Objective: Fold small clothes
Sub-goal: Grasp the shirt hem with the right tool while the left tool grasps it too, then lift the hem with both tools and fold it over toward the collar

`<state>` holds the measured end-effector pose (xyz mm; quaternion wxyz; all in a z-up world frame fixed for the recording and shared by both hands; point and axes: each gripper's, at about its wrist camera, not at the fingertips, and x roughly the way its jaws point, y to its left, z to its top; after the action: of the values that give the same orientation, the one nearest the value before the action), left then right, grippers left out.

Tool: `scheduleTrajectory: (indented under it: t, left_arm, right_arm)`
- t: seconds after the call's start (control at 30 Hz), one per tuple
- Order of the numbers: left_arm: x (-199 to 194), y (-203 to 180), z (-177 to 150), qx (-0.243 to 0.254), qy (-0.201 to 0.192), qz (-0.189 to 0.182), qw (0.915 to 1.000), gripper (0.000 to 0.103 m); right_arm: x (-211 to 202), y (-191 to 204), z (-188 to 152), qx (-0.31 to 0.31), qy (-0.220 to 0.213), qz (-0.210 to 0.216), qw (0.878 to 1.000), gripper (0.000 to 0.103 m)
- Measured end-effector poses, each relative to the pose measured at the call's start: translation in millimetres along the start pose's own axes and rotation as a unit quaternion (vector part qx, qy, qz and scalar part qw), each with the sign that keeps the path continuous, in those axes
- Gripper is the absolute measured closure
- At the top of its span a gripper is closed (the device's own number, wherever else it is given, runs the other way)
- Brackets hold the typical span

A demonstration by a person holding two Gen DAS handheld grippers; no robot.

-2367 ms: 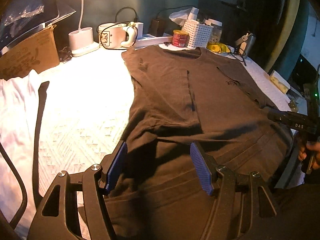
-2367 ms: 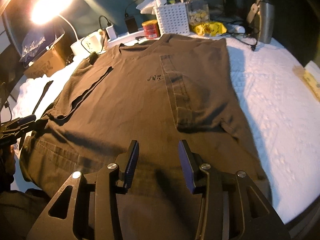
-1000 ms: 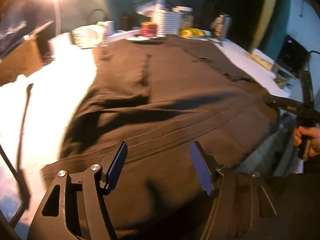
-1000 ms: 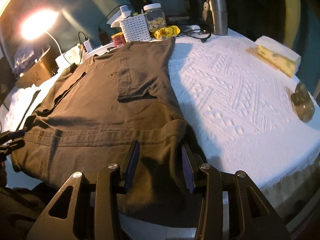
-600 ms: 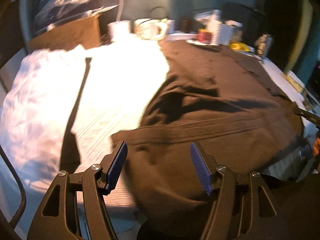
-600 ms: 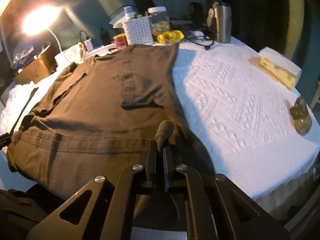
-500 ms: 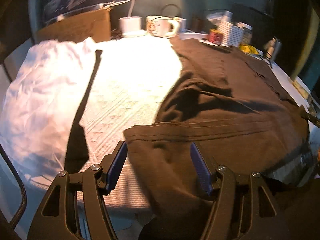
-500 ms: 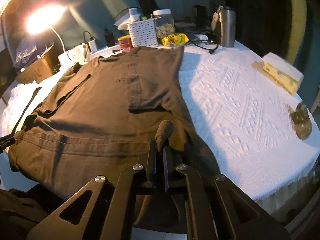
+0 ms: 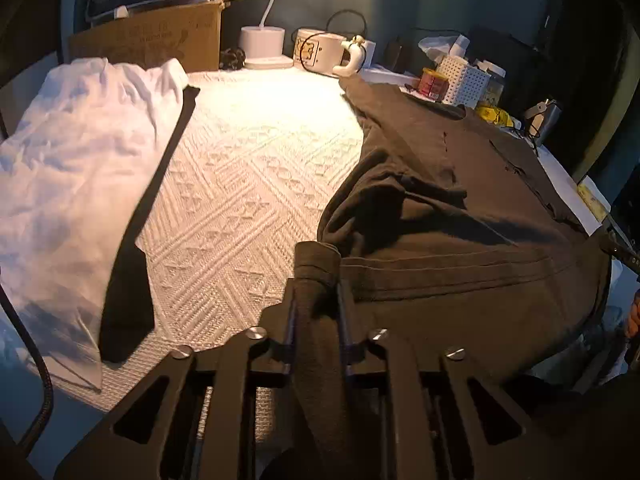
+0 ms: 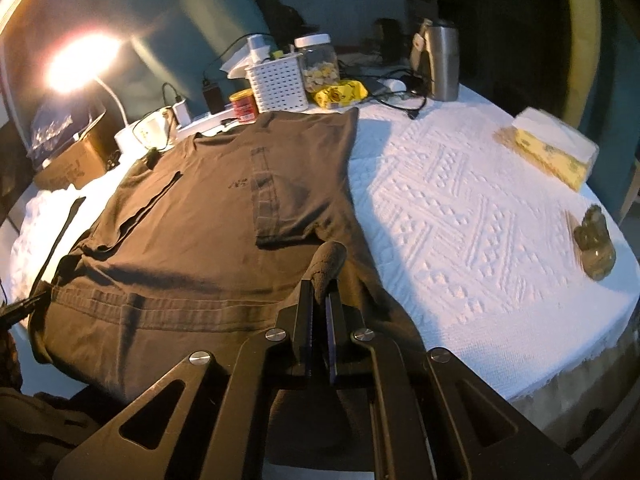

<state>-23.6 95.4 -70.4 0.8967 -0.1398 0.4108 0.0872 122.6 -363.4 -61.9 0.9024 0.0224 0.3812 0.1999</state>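
The dark brown cotton T-shirt (image 10: pixel 208 216) lies flat on the white textured bedspread (image 10: pixel 472 216), sleeves already folded inward, collar at the far side by the clutter and hem at the near edge toward me. Its long axis runs straight away from my fingers. My left gripper (image 9: pixel 316 304) has just been closing and now pinches the near left hem corner, a bunch of cloth between its jaws. My right gripper (image 10: pixel 320 304) is clamped on the near right corner. I judge the fold must carry both corners forward, away from me toward the collar. Left of the shirt lies a crumpled white garment (image 9: pixel 76 168).
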Motion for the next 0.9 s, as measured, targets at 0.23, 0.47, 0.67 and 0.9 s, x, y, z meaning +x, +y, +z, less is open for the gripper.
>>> scheduleTrajectory:
  t: [0.23, 0.47, 0.67, 0.9]
  left_arm:
    - [-26, -4, 12, 0.011, -0.050, 0.009, 0.9986, 0.098]
    - [-33, -14, 21, 0.020, -0.068, 0.001, 0.9975, 0.099]
    - [-43, -20, 34, 0.029, -0.092, -0.002, 0.9953, 0.099]
    - [-53, -25, 52, 0.047, -0.128, 0.008, 0.9906, 0.099]
  right_arm:
    - [-7, 4, 5, -0.004, -0.012, 0.003, 1.000, 0.097]
    - [-19, 4, 10, -0.004, -0.032, 0.005, 0.999, 0.097]
    - [-28, -1, 14, 0.003, -0.046, 0.004, 0.999, 0.097]
    - [-42, -11, 21, 0.016, -0.073, -0.003, 0.997, 0.097]
